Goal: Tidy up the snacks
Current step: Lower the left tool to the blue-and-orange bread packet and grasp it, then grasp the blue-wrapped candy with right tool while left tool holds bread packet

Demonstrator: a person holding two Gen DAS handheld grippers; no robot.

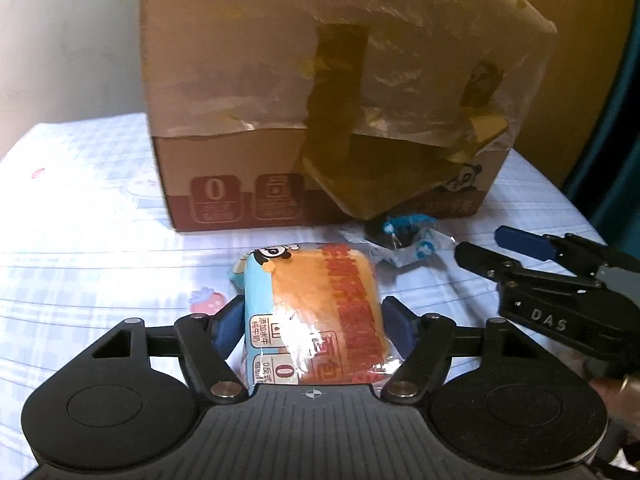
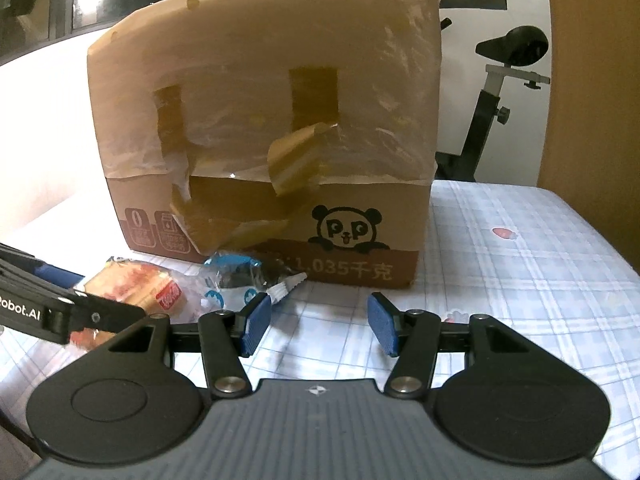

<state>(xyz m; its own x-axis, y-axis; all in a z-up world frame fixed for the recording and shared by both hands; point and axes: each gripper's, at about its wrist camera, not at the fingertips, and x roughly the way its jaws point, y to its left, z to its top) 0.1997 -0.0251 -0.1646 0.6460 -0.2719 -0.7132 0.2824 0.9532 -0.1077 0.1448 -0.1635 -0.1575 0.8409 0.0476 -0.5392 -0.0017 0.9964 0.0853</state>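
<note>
A bread packet (image 1: pixel 316 312), orange with a light-blue panda wrapper, lies on the checked tablecloth (image 1: pixel 100 240) in front of the cardboard box (image 1: pixel 248 80). My left gripper (image 1: pixel 314 320) has its blue pads against both long sides of it. The right wrist view shows the same packet (image 2: pixel 132 284) between the left gripper's fingers (image 2: pixel 100 316). A smaller blue-and-white wrapped snack (image 1: pixel 404 240) lies beside it, close to the box front (image 2: pixel 236 280). My right gripper (image 2: pixel 316 320) stands open over bare cloth with nothing between its pads; it also shows at the right of the left wrist view (image 1: pixel 480 246).
The tall panda-printed box (image 2: pixel 260 120) has torn tape and a ragged hole in its front. An exercise bike (image 2: pixel 500 80) stands behind the table's far edge. A wooden panel (image 2: pixel 592 80) rises at the right. Bare tablecloth (image 2: pixel 520 260) stretches right of the box.
</note>
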